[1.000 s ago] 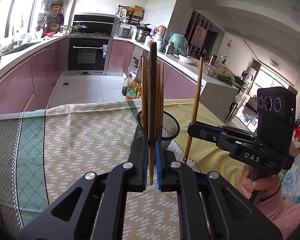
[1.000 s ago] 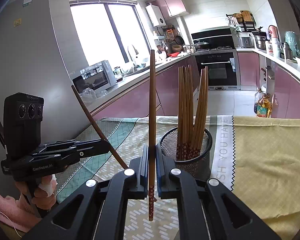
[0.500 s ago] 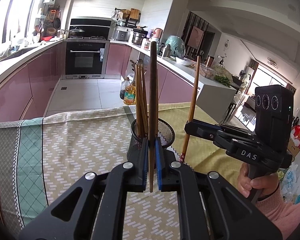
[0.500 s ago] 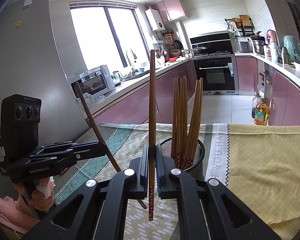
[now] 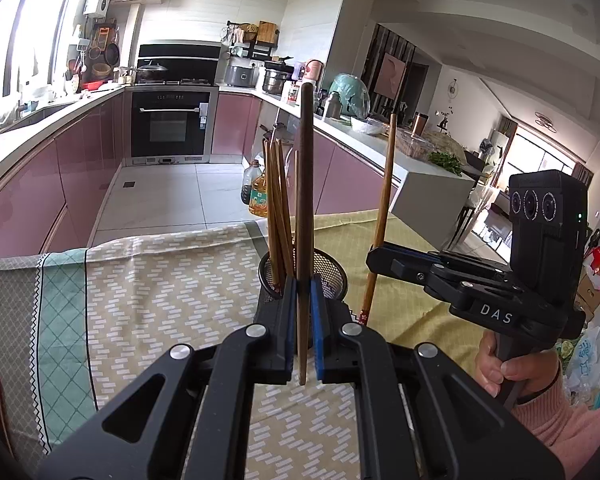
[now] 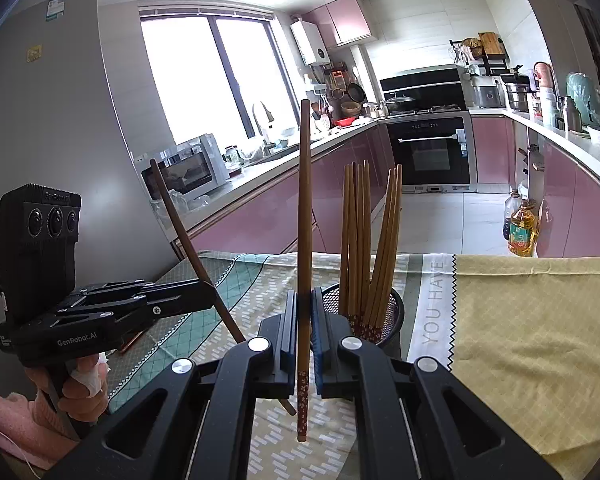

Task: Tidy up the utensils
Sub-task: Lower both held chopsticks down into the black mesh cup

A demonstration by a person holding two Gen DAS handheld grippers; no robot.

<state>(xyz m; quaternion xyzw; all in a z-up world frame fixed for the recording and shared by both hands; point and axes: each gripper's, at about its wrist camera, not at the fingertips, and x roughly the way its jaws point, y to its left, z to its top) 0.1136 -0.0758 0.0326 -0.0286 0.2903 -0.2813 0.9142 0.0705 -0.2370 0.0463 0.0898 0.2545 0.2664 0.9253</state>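
Left tool [image 5: 303, 312] clamped on dark wooden chopstick [image 5: 304, 184]; right tool [image 6: 304, 322] clamped on patterned-tip wooden chopstick [image 6: 304, 240]. Best: tips over black mesh holder [image 6: 396, 312] at frame centre, then release.

Mesh holder [image 5: 332, 276]: lower half hidden behind left gripper [image 5: 304, 320]. Bundled chopsticks [image 6: 364, 240]: count unclear. Person: cut off beyond sleeve [image 5: 560, 432].

Right gripper [image 6: 304, 312] clamps upright chopstick [image 6: 305, 216] beside mesh holder [image 6: 396, 314] (bundle inside); left gripper [image 6: 208, 290] clamps tilted one.
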